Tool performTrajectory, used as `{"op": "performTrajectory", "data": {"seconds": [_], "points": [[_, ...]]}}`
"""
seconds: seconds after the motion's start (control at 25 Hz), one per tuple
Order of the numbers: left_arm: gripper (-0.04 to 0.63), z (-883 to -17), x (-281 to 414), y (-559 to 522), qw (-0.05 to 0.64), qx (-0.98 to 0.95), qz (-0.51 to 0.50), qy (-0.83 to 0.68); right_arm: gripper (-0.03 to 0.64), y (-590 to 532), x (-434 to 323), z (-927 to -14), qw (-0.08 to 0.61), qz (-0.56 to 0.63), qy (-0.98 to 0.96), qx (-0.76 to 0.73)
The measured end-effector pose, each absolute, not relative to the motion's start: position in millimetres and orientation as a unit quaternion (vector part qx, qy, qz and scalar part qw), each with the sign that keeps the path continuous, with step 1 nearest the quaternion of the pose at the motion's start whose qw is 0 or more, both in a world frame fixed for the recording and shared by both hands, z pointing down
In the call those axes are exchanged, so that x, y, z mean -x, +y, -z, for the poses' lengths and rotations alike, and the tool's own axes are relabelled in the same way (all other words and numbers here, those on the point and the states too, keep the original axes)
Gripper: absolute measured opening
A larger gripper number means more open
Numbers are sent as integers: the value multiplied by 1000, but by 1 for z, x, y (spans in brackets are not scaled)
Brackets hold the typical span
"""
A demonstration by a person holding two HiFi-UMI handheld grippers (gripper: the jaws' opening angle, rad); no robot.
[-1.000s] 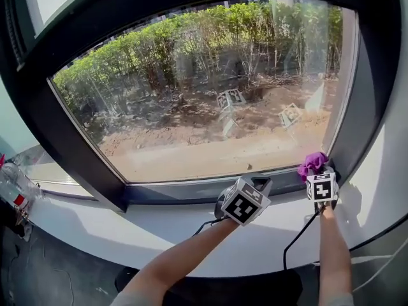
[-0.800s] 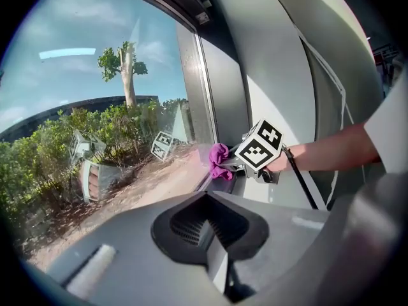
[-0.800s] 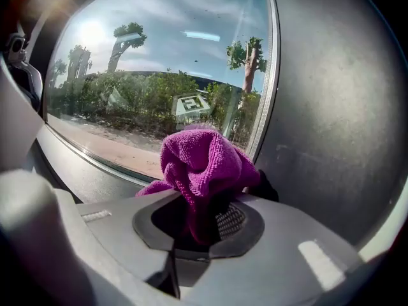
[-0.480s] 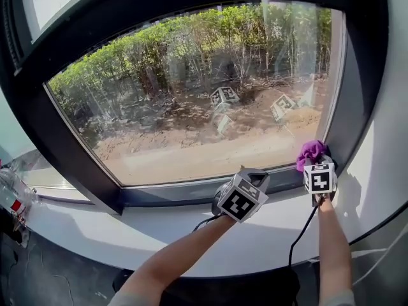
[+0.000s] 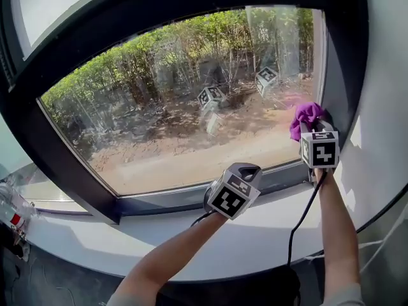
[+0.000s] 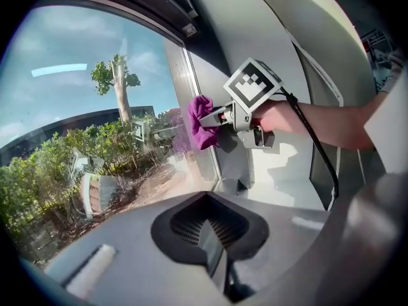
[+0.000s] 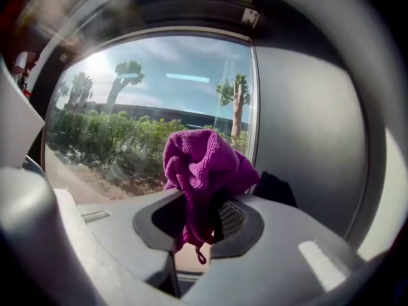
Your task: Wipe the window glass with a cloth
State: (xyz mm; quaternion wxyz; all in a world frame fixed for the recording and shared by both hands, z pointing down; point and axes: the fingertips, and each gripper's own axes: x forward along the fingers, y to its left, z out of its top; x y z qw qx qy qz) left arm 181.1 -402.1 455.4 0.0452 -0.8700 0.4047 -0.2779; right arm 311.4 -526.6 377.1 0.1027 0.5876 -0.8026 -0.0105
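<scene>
At the far left, a wide black window frame is curving around a large pane of window glass, and a white painted sill is running below it. Green hedges and bare sandy ground are showing through the pane, and faint reflections of the two marker cubes are lying on it.

Near the middle, the left gripper is hovering low over the sill, just in front of the bottom rail of the frame, with the person's bare left forearm reaching up to it. In the left gripper view its dark jaws are pressing together with nothing between them, and they are pointing along the glass toward the other tool.

To the right, the right gripper is being held up at the pane's right edge, close to the frame's upright. Its jaws are pinching a crumpled purple microfibre cloth, which is bunching out ahead of them against the lower right part of the glass; whether it is actually touching cannot be told. The right gripper view is showing the cloth clamped between the jaws, a loose end hanging below. A black cable is trailing down beside the right forearm.
</scene>
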Motion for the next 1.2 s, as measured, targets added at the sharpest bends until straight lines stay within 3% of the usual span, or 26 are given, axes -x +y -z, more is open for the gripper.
{"op": "performTrajectory", "data": {"seconds": [0.68, 1.2], "points": [[0, -393, -182, -395, 89, 875, 246, 407, 106, -521, -329, -141, -16, 98, -767, -634], [0, -381, -173, -391, 94, 877, 233, 411, 104, -518, -339, -81, -61, 96, -736, -667]]}}
